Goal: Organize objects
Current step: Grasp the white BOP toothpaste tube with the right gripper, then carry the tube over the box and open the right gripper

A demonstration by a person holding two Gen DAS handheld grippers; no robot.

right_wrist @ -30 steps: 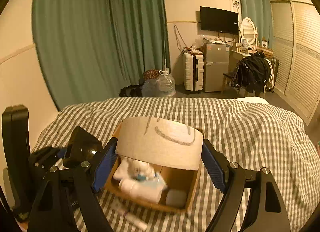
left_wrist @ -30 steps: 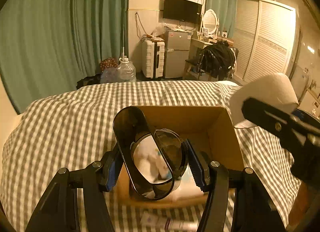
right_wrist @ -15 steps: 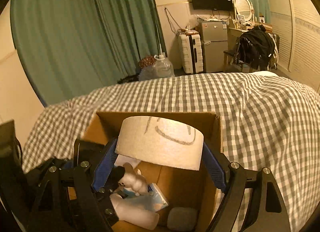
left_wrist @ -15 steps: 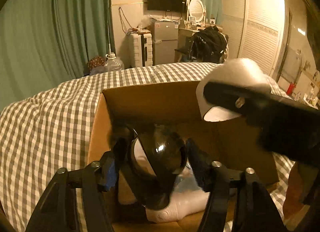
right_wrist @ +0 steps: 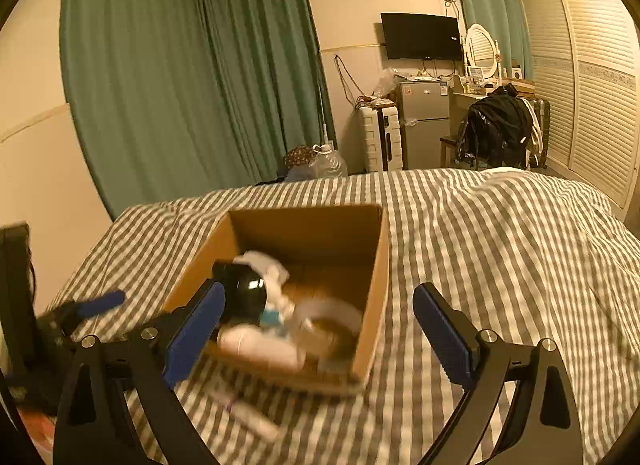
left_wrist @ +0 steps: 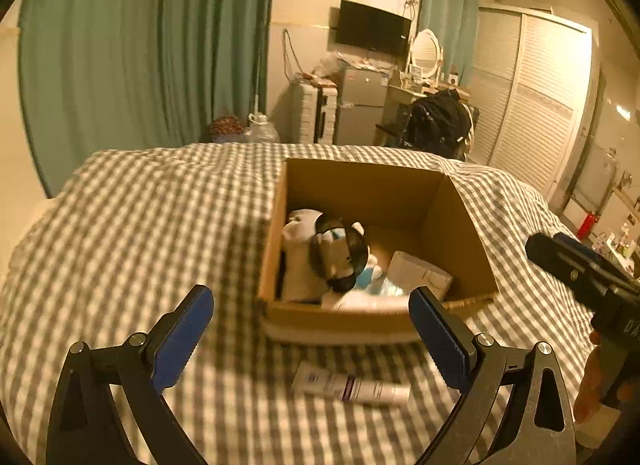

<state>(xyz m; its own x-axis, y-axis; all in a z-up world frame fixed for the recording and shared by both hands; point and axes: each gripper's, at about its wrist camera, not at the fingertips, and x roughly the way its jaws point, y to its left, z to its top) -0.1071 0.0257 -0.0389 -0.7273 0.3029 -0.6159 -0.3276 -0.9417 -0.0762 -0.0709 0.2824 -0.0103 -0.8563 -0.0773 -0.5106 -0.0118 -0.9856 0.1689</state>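
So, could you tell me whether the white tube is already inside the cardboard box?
No, the white tube lies on the checked bedspread in front of the cardboard box, outside it.

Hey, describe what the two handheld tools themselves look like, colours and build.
Both match. The left tool and right tool have black angular linkage arms with silver pivot bolts, each ending in a flat finger faced with a ribbed blue pad. No cables or sleeves are visible.

Each tool is a black forked frame with silver screws at its joints: left tool, right tool. Ribbed blue pads line the fingers.
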